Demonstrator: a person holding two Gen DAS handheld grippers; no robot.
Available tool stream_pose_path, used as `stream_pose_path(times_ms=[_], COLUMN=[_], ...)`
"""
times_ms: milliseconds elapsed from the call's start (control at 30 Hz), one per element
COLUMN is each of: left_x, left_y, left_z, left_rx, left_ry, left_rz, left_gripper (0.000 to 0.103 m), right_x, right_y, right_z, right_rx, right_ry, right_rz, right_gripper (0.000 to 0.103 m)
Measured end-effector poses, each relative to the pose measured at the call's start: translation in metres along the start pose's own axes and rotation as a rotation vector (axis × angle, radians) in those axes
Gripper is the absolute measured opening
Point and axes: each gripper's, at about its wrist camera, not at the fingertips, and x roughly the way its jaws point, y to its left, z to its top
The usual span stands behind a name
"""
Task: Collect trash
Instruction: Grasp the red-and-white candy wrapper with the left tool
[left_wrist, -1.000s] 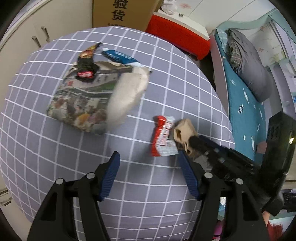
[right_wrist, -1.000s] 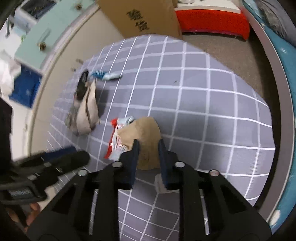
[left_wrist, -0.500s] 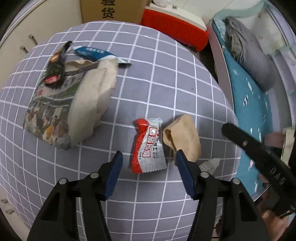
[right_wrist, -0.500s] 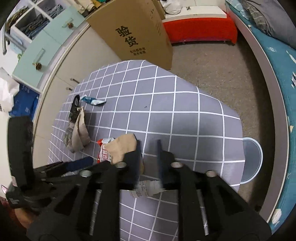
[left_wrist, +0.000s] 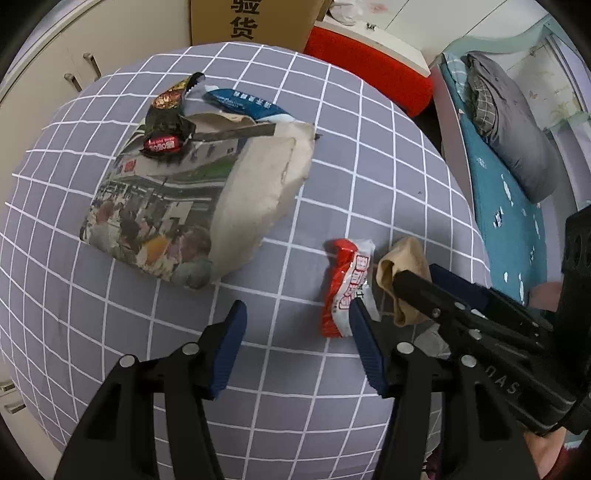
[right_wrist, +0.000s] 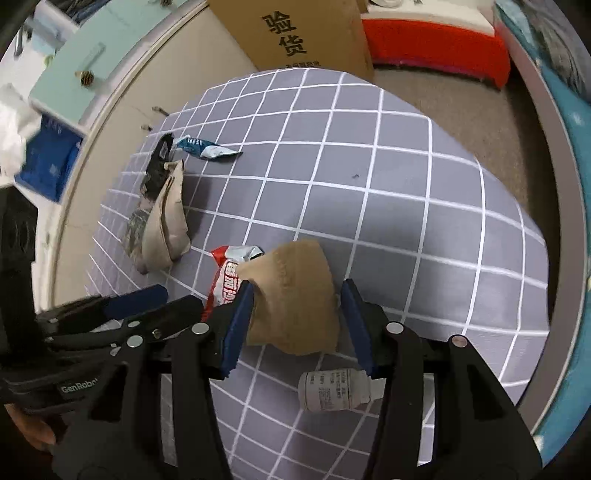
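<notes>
Right now you are holding both grippers low over the grey checked tablecloth (left_wrist: 369, 155), close together at its near edge. Your right gripper (right_wrist: 297, 325) is opening its jaws around the tan crumpled paper (right_wrist: 295, 291); the paper is sitting between the 2 blue pads, the left pad is touching or nearly touching its edge and the right pad is standing clear, so nothing is gripped. Your left gripper (left_wrist: 297, 347) is about half open and closing slowly, with only bare cloth between the pads; the red and white wrapper (left_wrist: 343, 288) is lying just outside its right finger, beside the tan paper. A small white bottle (right_wrist: 332, 391) is lying near the table edge under your right fingers. The printed paper bag (left_wrist: 192, 206) is lying further in, with a black snack wrapper (left_wrist: 166, 125) resting on it and a blue packet (left_wrist: 243, 105) just behind. To do this step well, you are probably best centring the right pads on the thick middle of the tan paper before squeezing, and shifting the left gripper sideways so the wrapper falls squarely between its pads, keeping the 2 tools from colliding.
</notes>
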Motion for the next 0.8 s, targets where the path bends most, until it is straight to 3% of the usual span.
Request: stream_pose_path(times_ms=[33, 233, 533, 667, 800], left_x=[0.002, 0.010, 0.024, 0.027, 0.025], left_y=[-0.001, -0.019, -0.056, -0.070, -0.067], left_z=[-0.001, 0.002, 0.010, 0.010, 0.017], left_rx=[0.003, 0.069, 0.228, 0.291, 0.241], left_ry=[0.005, 0.000, -0.024, -0.047, -0.047], left_rz=[-0.008, -0.022, 0.085, 0.192, 0.164], left_gripper=[0.056, 0.056, 0.056, 0.041, 0.030], right_x=[0.000, -0.021, -0.028, -0.030, -0.033], right_y=[-0.001, -0.017, -0.036, -0.035, -0.033], right_z=[0.000, 0.004, -0.004, -0.008, -0.009], right_rx=[-0.001, 0.042, 0.105, 0.115, 0.117], right_ry=[0.004, -0.072, -0.083, -0.085, -0.089], right_rz=[-0.004, -0.026, -0.038, -0.037, -0.028], right_gripper=[0.024, 0.023, 0.023, 0.023, 0.023])
